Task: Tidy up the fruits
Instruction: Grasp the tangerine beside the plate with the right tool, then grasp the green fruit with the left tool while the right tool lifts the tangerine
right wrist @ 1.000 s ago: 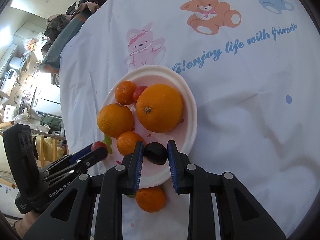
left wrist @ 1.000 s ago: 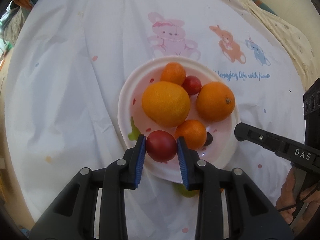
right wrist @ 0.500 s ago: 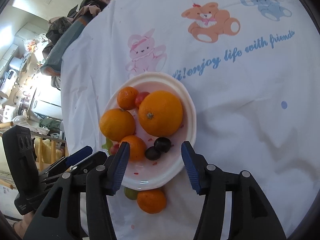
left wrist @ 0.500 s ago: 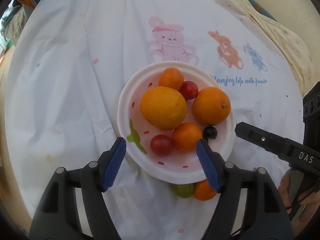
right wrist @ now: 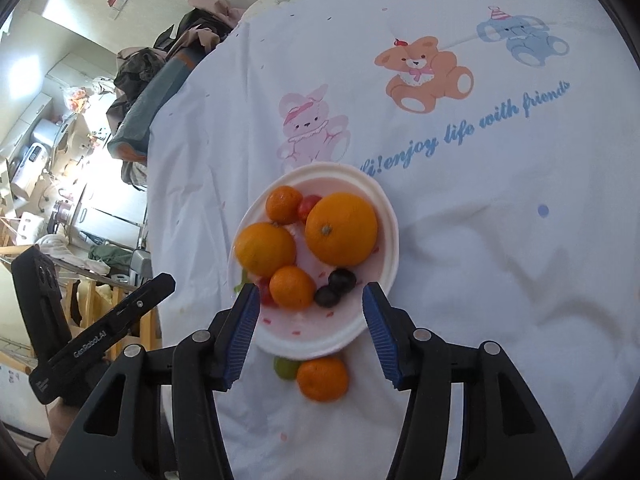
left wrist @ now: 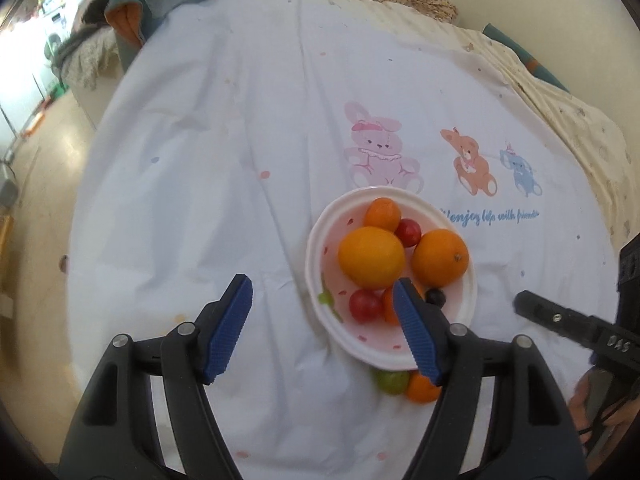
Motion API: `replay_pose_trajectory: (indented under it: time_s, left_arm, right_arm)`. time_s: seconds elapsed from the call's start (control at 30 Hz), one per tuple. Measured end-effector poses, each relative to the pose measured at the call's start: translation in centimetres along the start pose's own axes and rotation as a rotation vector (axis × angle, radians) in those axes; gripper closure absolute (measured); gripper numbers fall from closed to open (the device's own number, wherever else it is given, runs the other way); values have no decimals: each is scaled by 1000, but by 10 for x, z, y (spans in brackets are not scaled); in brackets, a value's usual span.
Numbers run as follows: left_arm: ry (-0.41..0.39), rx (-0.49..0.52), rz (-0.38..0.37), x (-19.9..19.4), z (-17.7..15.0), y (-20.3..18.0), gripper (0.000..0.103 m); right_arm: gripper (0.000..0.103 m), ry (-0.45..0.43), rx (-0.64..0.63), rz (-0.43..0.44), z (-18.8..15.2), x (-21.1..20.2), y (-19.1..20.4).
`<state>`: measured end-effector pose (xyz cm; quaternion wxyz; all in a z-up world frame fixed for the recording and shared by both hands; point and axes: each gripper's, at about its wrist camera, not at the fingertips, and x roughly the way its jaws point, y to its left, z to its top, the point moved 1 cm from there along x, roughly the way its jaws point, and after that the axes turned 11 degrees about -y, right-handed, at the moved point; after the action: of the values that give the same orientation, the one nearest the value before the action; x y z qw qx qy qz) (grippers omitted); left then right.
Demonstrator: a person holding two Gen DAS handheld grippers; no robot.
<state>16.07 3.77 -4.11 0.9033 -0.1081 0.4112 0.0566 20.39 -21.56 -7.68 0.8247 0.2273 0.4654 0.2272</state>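
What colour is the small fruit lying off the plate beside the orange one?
Green; it shows best in the right wrist view.

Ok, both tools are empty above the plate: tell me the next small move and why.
Probably lower the right tool over the small orange just off the plate rim, beside the green fruit. Both still lie on the cloth while the other fruit sits in the plate, and the orange lies nearly between that open tool's fingers.

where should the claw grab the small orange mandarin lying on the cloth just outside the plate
Grip the small orange mandarin across its round middle, coming from above. It lies on the white printed cloth, close by the white paper plate's rim with a green grape beside it, so set the fingers along the free sides, away from both.
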Motion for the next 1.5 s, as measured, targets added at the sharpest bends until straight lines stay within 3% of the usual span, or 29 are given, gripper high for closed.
replay_pose_trajectory:
  time_s: [0.17,0.37,0.5,0.63,0.73,1.03,1.3,1.37,1.43,1.5]
  left_arm:
    - [-3,-16,-14,-24,-8,3,22]
    - [-18,58,-7,-49,-23,0,14]
    - [-25,17,-16,-56,-30,6,14]
    - [-2,17,21,-49,-35,9,14]
    - [23,-13,22,-41,-38,14,14]
    - [77,-30,28,-34,-41,16,14]
    - [149,-92,-9,-25,-47,21,14]
    - [156,-99,-10,-23,-47,21,14]
    - [163,-104,-11,-22,-47,21,14]
    - [171,-104,-15,-20,-48,19,14]
  right_arm:
    - [46,-1,-33,-8,-10,-13,7]
    - [46,26,-57,-33,-31,-17,10]
    - [46,61,-65,-64,-45,-9,10]
    - [45,99,-89,-103,-56,5,10]
    - [37,128,-136,-157,-64,18,10]
    - [36,259,-306,-241,-89,68,22]
    - [36,240,-438,-272,-93,78,36]
    - [41,246,-457,-267,-94,78,39]
    - [56,260,-443,-243,-93,78,39]
    - [56,258,-437,-237,-93,75,39]
